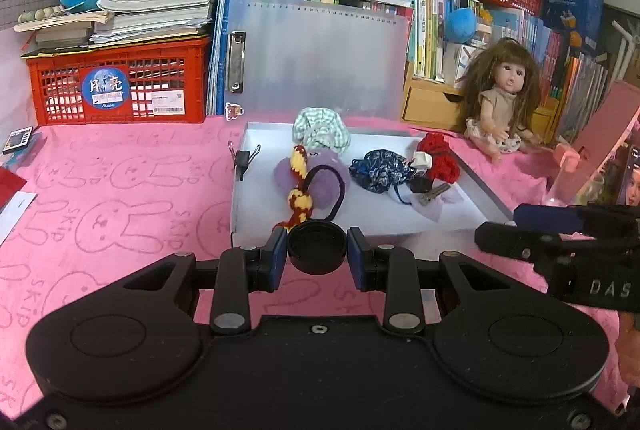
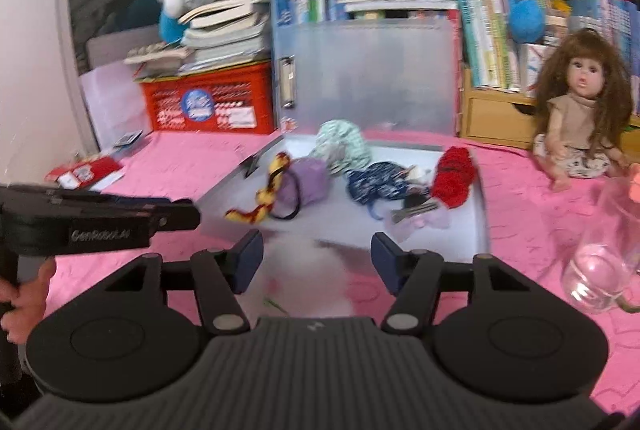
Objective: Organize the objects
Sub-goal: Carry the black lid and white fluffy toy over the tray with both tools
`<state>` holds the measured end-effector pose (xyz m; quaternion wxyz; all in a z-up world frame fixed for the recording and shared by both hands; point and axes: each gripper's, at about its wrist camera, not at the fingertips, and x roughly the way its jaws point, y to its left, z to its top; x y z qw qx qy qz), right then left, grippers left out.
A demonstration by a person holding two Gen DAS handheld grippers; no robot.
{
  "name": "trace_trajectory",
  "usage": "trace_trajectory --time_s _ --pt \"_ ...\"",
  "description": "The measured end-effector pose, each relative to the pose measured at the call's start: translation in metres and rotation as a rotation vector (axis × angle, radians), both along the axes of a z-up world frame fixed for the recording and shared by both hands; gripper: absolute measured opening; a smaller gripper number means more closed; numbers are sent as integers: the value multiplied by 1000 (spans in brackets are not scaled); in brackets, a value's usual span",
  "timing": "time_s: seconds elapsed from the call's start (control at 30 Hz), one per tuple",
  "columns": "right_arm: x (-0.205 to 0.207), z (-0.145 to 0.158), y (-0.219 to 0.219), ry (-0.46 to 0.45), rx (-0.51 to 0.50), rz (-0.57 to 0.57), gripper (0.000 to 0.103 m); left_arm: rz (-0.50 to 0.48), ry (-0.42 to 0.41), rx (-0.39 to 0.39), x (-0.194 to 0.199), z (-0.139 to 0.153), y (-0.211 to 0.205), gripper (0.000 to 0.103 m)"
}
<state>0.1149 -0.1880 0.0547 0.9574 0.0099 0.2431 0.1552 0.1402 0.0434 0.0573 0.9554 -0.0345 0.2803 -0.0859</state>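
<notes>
Left gripper: low in the middle of the left view, its two blue pads squeezed tight on a small round black cap
Right gripper: low in the middle of the right view, jaws about half open, with a blurry see-through round thing between them; cannot tell if the pads touch it
White tray: middle of the frame, on the pink bunny cloth
In the tray: a yellow and red knit band, a purple pom hair tie, a green check scrunchie, a dark blue scrunchie and a red knit thing
Doll: sitting at the right, just past the tray
Red crate: upper left, books piled on top
</notes>
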Motion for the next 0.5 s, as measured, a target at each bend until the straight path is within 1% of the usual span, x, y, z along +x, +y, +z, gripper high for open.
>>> trace_trajectory --time_s 0.07,0.13,0.2,0.23,0.3,0.37,0.43,0.5 --pt "2 3 -5 -5 -1 -14 63 -2 -3 -1 0 0 -1 30" --pt "1 2 -8 -5 4 -3 64 -2 -4 4 -1 -1 -2 30" --pt "-2 -4 -6 2 -1 21 68 1 2 6 -1 -3 -1 30" --pt "-3 -8 -4 5 -11 32 75 4 6 6 -1 -3 0 30" --pt "-6 -16 4 5 -44 57 81 8 10 7 -1 -5 1 30" --pt "-6 -23 12 3 -69 63 88 11 10 9 -2 -6 1 30" --pt "-4 -30 19 9 -72 67 91 14 9 13 -2 -7 2 30" --pt "0 -36 24 14 -72 64 97 18 8 16 -3 -8 4 30"
